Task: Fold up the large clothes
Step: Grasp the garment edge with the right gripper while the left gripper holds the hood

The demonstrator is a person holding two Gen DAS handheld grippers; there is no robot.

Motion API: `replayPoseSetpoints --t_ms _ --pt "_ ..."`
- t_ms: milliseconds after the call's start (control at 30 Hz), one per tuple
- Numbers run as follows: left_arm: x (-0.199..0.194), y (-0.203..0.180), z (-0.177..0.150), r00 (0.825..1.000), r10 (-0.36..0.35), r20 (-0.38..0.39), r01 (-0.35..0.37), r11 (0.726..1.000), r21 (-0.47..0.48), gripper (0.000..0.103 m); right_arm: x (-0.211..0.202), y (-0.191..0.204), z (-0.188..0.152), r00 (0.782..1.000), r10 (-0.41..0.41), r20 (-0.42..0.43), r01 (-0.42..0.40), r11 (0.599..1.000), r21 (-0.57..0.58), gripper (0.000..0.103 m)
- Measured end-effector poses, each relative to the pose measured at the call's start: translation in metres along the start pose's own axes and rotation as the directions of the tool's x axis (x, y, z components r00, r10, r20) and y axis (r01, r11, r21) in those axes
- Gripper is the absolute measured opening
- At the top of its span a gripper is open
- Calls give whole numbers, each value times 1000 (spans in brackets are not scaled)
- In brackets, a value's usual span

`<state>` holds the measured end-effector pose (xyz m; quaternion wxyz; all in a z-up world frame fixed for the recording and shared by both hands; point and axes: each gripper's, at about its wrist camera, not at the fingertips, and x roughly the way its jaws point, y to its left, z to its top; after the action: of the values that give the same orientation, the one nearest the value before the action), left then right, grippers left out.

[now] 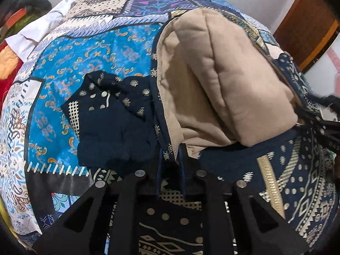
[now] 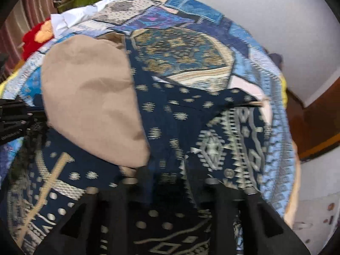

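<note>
A large navy garment with gold print (image 1: 276,170) and a beige lining (image 1: 212,74) lies on a patchwork bedspread (image 1: 85,42). Part of it is turned back, so the beige lining (image 2: 91,106) shows. In the left wrist view, my left gripper (image 1: 171,157) is shut on the garment's navy edge. A navy sleeve (image 1: 110,123) lies to its left. In the right wrist view, my right gripper (image 2: 167,170) is shut on the navy patterned cloth (image 2: 191,127). The right gripper's black frame shows at the left view's right edge (image 1: 325,129).
The bed is covered by the blue patchwork spread (image 2: 191,21). A white cloth (image 1: 38,34) and red and orange items (image 1: 8,63) lie at the bed's far left. A brown wooden door (image 1: 308,21) and white wall stand beyond the bed on the right.
</note>
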<state>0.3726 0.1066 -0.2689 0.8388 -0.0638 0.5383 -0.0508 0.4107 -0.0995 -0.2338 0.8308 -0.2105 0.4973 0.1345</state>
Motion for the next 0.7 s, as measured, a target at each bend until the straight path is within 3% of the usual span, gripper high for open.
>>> replayPoseSetpoints --t_ms 67,133,267,433,533,700 --pt "2 2 -4 1000 10 0 -10 1000 0 20 -4 -3 -6 993 -111 30 111 994 -9 93" --pt "0 3 -7 1000 19 8 -19 1000 2 24 -6 -12 -12 996 -85 32 85 996 0 93" --pt "-12 9 -7 1000 26 12 -26 1000 -6 45 -15 -34 -14 998 53 15 -54 996 78 93" --pt "-35 17 1 999 35 36 -35 999 6 47 -37 -37 2 985 161 61 -167 980 112 93" --pt "-45 22 17 997 48 67 -49 999 15 55 -45 -33 19 976 195 98 -206 972 113 93" --pt "-39 30 56 994 55 93 -55 998 5 57 -33 -30 57 955 267 127 -283 950 134 93"
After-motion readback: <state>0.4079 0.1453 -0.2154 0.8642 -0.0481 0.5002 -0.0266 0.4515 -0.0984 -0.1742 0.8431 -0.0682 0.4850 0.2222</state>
